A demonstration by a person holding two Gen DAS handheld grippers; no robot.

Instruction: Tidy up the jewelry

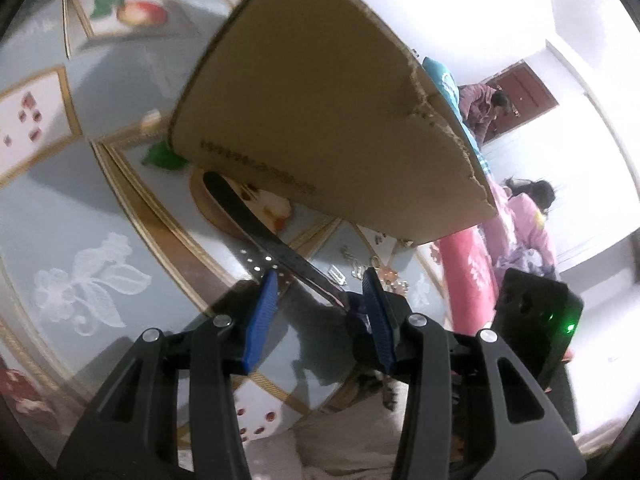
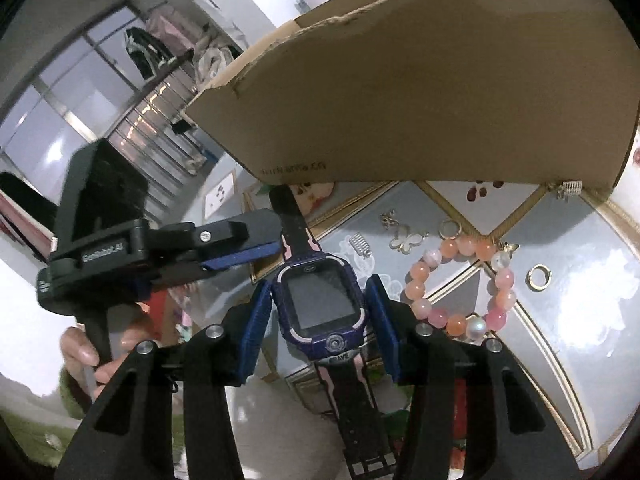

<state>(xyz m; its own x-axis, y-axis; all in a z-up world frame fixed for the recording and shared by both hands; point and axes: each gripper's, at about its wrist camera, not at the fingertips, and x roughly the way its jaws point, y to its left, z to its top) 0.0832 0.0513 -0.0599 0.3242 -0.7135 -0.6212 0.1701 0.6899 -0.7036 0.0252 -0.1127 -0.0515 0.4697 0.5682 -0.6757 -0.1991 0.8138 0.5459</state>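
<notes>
Blue pads of the right gripper [image 2: 319, 282] are sitting closest to us, one on each side of a purple watch [image 2: 320, 300]. They are squeezing the watch by its sides, so this gripper is holding it. The watch is facing up with its dark screen showing. It is hanging a little above the table [image 2: 580, 320], just in front of a big brown cardboard box [image 2: 420, 100].

One black strap [image 1: 248, 216] is pointing away toward the bottom of the box. The other strap is running back under the right gripper.

The left gripper [image 1: 320, 272] is coming in from the side, and a hand [image 2: 80, 352] is holding its handle. Its jaws are standing open. The far strap is passing between its two blue pads, but the pads are not pinching it.

More shiny things are lying on the table to the right of the watch. A pink and orange bead bracelet [image 2: 505, 278] is resting near the right pad. A gold ring [image 2: 539, 267] is lying just past the bracelet. A white butterfly charm [image 2: 408, 240] is sitting closer to the box. The table cover is showing pictures of fruit and white flowers.
</notes>
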